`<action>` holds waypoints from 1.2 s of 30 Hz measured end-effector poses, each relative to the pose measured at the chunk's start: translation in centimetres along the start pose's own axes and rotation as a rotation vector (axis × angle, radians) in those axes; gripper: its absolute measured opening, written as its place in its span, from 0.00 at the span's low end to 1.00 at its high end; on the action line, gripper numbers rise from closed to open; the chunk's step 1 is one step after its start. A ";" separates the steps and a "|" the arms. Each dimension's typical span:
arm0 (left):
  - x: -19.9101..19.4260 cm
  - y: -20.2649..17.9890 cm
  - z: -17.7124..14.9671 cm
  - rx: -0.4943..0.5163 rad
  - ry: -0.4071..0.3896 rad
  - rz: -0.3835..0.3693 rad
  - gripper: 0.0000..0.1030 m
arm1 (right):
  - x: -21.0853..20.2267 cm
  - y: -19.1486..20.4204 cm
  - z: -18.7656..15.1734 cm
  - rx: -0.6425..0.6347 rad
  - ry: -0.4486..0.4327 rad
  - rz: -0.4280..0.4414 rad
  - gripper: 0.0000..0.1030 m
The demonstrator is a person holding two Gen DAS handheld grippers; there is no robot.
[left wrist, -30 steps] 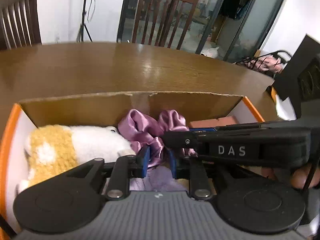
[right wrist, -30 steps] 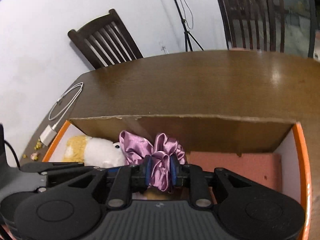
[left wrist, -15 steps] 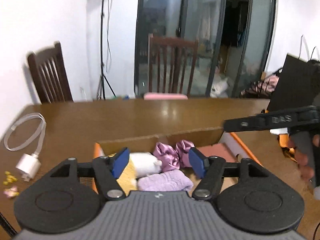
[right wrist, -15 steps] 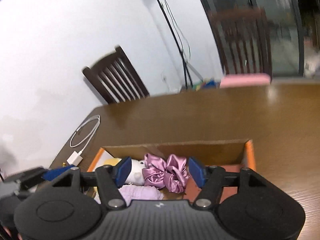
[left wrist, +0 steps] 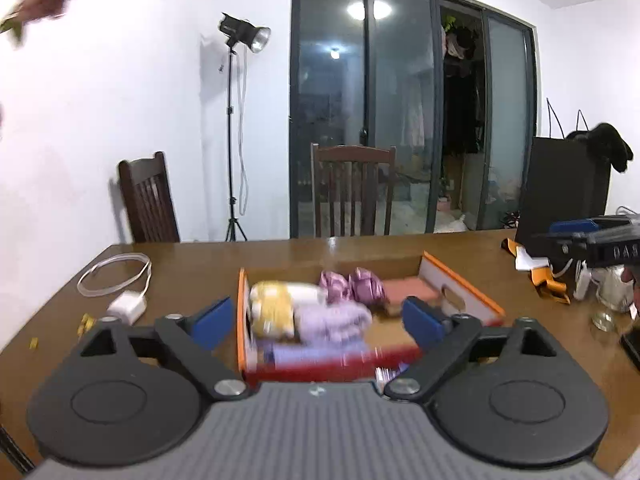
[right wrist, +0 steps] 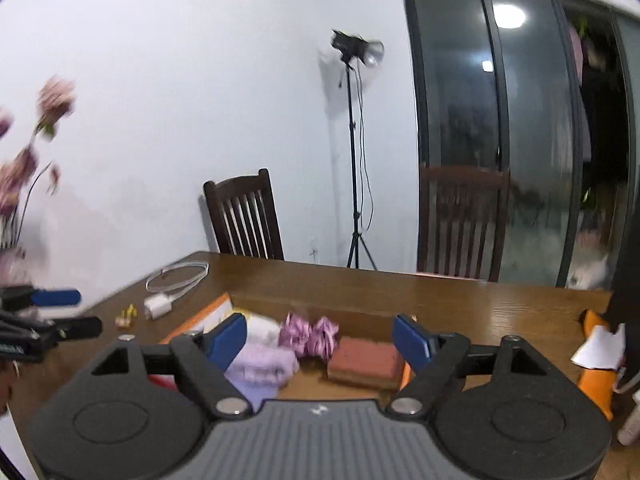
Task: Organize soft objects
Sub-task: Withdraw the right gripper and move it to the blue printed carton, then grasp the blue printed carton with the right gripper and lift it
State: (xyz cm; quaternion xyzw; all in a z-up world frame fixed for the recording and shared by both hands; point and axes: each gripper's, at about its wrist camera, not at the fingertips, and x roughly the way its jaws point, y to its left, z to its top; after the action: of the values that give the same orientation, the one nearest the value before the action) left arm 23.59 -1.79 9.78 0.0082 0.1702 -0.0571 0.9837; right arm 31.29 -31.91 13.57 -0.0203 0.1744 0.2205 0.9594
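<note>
An orange-edged cardboard box (left wrist: 460, 284) sits on the brown table. In it lie a yellow-and-white plush toy (left wrist: 276, 304), a purple satin scrunchie (left wrist: 352, 286), a lilac folded cloth (left wrist: 332, 320) and a pink sponge block (left wrist: 408, 288). My left gripper (left wrist: 318, 322) is open and empty, raised above the box's near side. My right gripper (right wrist: 320, 340) is open and empty, also raised above the box (right wrist: 204, 314); the scrunchie (right wrist: 310, 334), cloth (right wrist: 262, 366), sponge (right wrist: 366, 362) and plush (right wrist: 260, 330) show between its fingers.
A white charger with coiled cable (left wrist: 120, 288) and small yellow bits (left wrist: 86, 322) lie left of the box. Orange straps, paper and a glass jar (left wrist: 612, 292) are at the right. Chairs (left wrist: 352, 192) stand behind the table, and a light stand (left wrist: 236, 128).
Both grippers let go of the scrunchie, opened wide and pulled up and back from the box. The scrunchie stays in the box.
</note>
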 end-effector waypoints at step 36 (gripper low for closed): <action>7.5 -2.0 -6.2 -0.072 0.173 -0.156 0.71 | 4.5 2.6 -11.5 0.044 0.187 -0.090 0.50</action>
State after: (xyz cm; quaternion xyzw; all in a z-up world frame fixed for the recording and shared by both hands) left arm 28.29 -4.40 1.44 -0.0357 0.2565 -0.1263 0.9576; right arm 30.21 -29.04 1.39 -0.0275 0.2667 0.1702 0.9482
